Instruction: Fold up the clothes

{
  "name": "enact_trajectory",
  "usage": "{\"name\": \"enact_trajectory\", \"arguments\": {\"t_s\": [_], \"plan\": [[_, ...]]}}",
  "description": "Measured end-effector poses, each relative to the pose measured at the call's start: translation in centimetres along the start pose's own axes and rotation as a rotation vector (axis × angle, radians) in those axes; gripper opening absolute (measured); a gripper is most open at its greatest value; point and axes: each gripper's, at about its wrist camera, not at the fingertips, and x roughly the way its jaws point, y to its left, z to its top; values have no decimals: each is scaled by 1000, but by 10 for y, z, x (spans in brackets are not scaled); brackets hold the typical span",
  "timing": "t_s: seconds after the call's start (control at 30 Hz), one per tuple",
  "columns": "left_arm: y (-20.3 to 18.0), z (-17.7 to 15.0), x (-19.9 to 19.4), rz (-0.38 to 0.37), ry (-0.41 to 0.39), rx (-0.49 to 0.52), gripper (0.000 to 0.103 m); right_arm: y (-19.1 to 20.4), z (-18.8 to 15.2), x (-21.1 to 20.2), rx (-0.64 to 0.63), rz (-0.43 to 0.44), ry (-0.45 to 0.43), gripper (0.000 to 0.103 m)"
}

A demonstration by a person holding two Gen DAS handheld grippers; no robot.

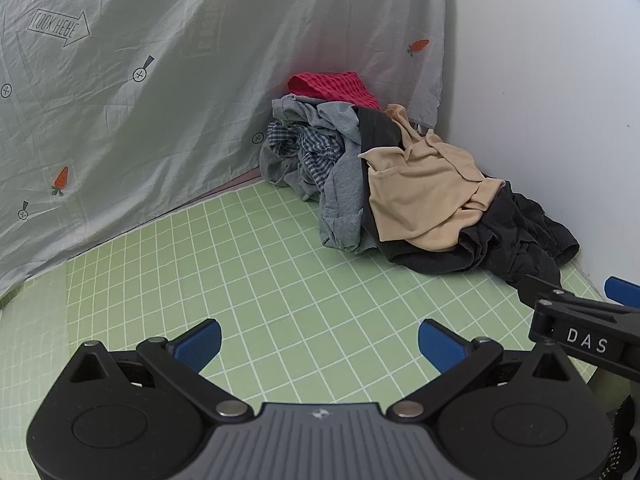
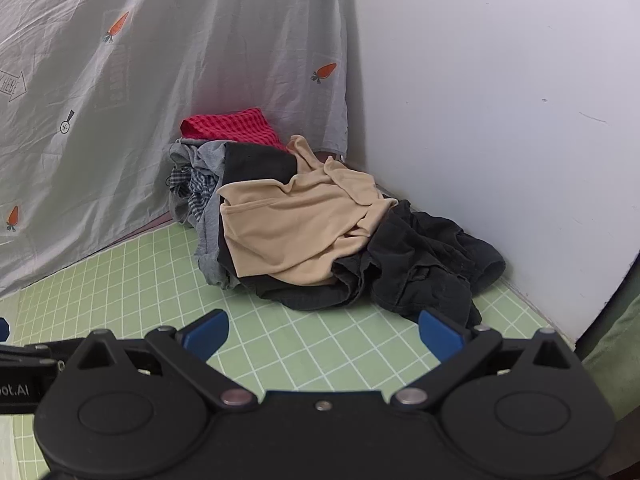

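In the left wrist view, the left gripper (image 1: 319, 344) hangs over a green grid mat (image 1: 248, 272) with its 2 blue-padded fingers (image 1: 198, 344) spread wide apart and nothing between them. Well ahead of it, a pile of clothes (image 1: 400, 184) sits in the far corner where a grey printed sheet (image 1: 140, 80) meets a white wall (image 1: 540, 100). On the pile, a beige garment (image 1: 424, 196) lies on top, a black garment (image 1: 520, 240) spills out to the right along the wall, grey cloth (image 1: 340, 184) and a blue checked piece (image 1: 316, 152) bunch at the left, and a red checked piece (image 1: 332, 86) sits at the back against the sheet. Part of the right gripper (image 1: 580, 320) enters at the right edge, just short of the black garment. In the right wrist view, the right gripper (image 2: 323, 334) also has its 2 fingers (image 2: 440, 334) parted, empty, over the mat (image 2: 140, 280). The pile (image 2: 304, 208) lies close ahead, with the black garment (image 2: 420, 264) reaching down to just beside the right-hand finger; whether they touch cannot be told. The beige garment (image 2: 296, 224) drapes over the middle, the red checked piece (image 2: 228, 126) is behind, and the sheet (image 2: 120, 100) and the wall (image 2: 500, 100) close the corner. A sliver of the left gripper (image 2: 28, 364) shows at the left edge.
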Motion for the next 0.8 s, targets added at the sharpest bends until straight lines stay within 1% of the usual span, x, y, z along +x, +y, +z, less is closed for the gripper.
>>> {"name": "enact_trajectory", "arguments": {"t_s": [0.07,0.57,0.63,0.8], "plan": [[0,0,0,0,0,1,103,0,-1,0,-4,-2,-12,103],[-1,1,-2,7,1,2,103,-1,-1,-2,-5,-11,-7,103],[-1,1,-1,24,2,0,103,-1,-1,-1,-8,-10,-5,103],[1,0,0,25,3,1,103,0,1,-1,-8,-12,-3,103]]}}
